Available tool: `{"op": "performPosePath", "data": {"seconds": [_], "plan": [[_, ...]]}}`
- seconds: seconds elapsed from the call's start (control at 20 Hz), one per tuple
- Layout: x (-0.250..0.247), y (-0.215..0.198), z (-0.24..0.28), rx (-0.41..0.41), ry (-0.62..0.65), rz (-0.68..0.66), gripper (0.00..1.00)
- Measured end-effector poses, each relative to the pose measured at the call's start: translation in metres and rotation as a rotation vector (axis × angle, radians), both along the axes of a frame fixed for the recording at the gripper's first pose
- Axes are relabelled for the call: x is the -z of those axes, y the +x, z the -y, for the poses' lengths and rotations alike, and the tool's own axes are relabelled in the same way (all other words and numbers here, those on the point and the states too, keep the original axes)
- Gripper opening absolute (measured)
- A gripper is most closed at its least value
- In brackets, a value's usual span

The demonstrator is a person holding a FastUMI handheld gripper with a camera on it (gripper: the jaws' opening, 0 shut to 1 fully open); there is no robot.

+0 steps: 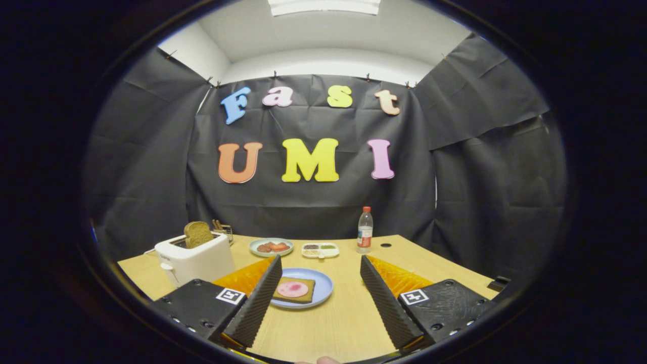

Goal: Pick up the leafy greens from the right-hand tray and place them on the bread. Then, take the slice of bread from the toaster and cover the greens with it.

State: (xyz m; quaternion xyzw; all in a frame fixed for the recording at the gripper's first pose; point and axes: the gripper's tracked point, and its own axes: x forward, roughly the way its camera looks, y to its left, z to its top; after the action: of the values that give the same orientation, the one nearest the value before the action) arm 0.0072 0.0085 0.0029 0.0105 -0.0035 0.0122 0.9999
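I am holding my claw (319, 283) above the near edge of the wooden surface (349, 323), its two fingers (258, 298) spread wide apart and gripping nothing. I am judging this as the very start: the greens are not yet picked up.

Just ahead, between the fingers and closer to the left one, one blue plate (323, 290) is carrying one slice of bread (303, 298) topped with one pink round of meat (292, 289). Beyond it, one small divided tray (320, 249) is sitting to the right of one pale plate (271, 246) of reddish food. A green patch is showing in the tray's right end, probably the leafy greens, though it is too small to be sure.

To the left, one white toaster (194, 260) is standing with one brown slice (197, 234) poking up from its slot. One bottle (365, 230) is standing right of the tray.

Next I am needing to reach forward past the blue plate, come down over the tray's right end, and close gently on the greens.
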Motion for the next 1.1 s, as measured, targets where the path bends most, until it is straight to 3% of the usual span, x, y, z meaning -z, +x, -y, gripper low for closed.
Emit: {"op": "performPosePath", "data": {"seconds": [0.75, 1.1], "plan": [[0.001, 0.005, -0.007, -0.028, 0.000, -0.015, 0.95], [-0.011, 0.010, 0.039, -0.005, -0.017, -0.012, 0.95]]}}
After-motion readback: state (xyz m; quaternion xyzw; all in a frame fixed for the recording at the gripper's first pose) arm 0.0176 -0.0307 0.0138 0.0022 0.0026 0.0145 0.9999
